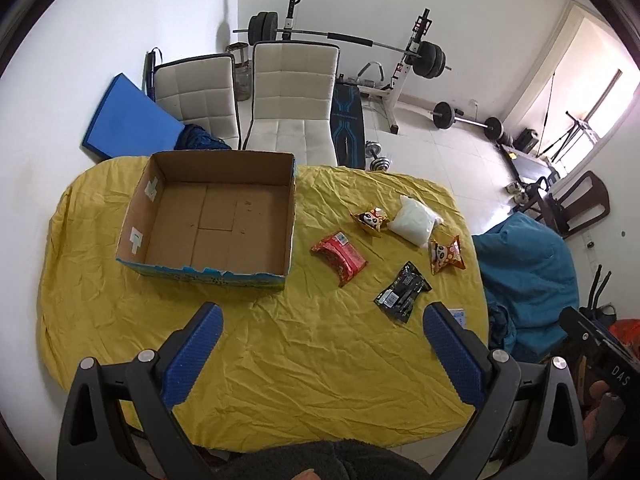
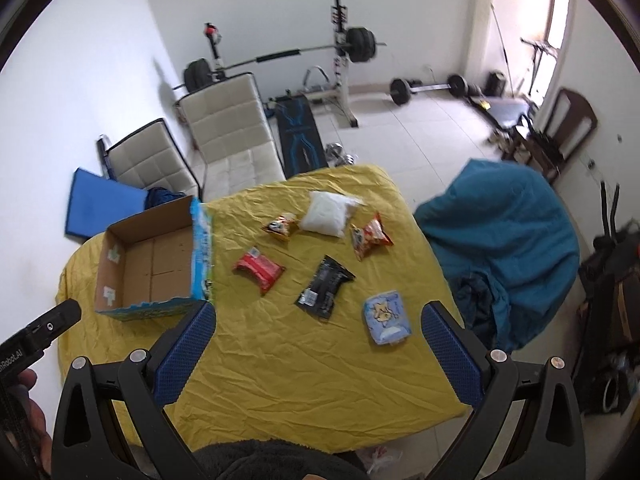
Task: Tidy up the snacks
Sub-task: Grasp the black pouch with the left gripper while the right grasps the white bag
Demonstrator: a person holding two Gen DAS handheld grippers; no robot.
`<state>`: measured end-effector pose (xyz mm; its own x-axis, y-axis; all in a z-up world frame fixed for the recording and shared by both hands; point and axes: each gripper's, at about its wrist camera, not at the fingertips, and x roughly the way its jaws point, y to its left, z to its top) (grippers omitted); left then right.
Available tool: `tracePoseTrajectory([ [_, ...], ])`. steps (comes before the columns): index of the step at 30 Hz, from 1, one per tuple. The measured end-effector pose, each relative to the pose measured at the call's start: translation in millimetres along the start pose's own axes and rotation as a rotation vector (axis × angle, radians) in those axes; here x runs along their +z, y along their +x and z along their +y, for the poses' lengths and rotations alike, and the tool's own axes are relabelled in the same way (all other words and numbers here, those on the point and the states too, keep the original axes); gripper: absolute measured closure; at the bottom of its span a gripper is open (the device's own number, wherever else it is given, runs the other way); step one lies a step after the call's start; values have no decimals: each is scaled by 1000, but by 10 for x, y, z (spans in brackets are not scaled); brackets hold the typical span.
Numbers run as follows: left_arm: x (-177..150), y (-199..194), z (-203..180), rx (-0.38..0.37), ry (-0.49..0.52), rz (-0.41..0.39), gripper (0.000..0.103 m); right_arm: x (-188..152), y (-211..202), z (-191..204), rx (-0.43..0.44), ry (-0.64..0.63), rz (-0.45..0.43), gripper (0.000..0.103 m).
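An empty cardboard box (image 1: 218, 216) (image 2: 154, 260) stands on the yellow tablecloth (image 1: 320, 360) (image 2: 320, 360). Right of it lie a red packet (image 1: 339, 257) (image 2: 259, 268), a black packet (image 1: 403, 291) (image 2: 325, 286), two orange panda packets (image 1: 370, 219) (image 1: 445, 255) (image 2: 281, 226) (image 2: 370, 236) and a white bag (image 1: 413, 219) (image 2: 326, 213). A light blue packet (image 2: 387, 317) shows fully in the right wrist view; only its corner (image 1: 458, 315) peeks past my left finger. My left gripper (image 1: 322, 316) and right gripper (image 2: 318, 314) hover open above the table, holding nothing.
Two white chairs (image 1: 294, 96) (image 1: 196, 96) stand behind the table, with a weight bench and barbell (image 1: 340, 36) further back. A teal beanbag (image 2: 504, 248) sits right of the table. A blue mat (image 1: 128, 118) leans against the wall. The other gripper's body (image 2: 38, 334) shows at left.
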<state>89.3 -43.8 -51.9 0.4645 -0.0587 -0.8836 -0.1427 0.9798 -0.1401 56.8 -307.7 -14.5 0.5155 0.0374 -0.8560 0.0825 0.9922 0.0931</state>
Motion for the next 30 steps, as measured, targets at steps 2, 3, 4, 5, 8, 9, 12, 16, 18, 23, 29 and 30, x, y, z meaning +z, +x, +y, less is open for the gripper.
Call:
tracePoseTrajectory([
  [2,115,288,-101,20,24,36,0,94,243,-205,-14,36,32,0],
  [3,176,420,-140,25,32,45,0,141,390,-307,-19,52,51,0],
  [4,251,574,-179,37,37,62,0,207,547,-387,-16,66,72,0],
  [5,333,730,-213,47,43,87,0,280,713,-447,-19,68,93,0],
  [8,611,1288,-291,54,29,166,1,527,1310,-580,-9,73,171,0],
  [9,729,1508,-316,36,13,195,1,608,1527,-588,-14,66,198,0],
  [12,1003,2020,-441,46,23,219,1,842,2186,-547,-23,31,276,0],
  [16,1228,2652,-590,125,76,254,1,1120,3101,-440,-64,14,376,0],
  [18,1304,2966,-610,173,87,277,1,1276,3584,-385,-57,39,432,0],
  [23,1449,3618,-620,277,138,316,1,1545,4584,-258,-31,149,546,0],
  [29,1513,4014,-536,332,136,350,1,1595,5344,-85,-29,242,642,2],
  [30,1505,4023,-525,331,131,357,1,1573,5466,-48,-39,242,669,4],
])
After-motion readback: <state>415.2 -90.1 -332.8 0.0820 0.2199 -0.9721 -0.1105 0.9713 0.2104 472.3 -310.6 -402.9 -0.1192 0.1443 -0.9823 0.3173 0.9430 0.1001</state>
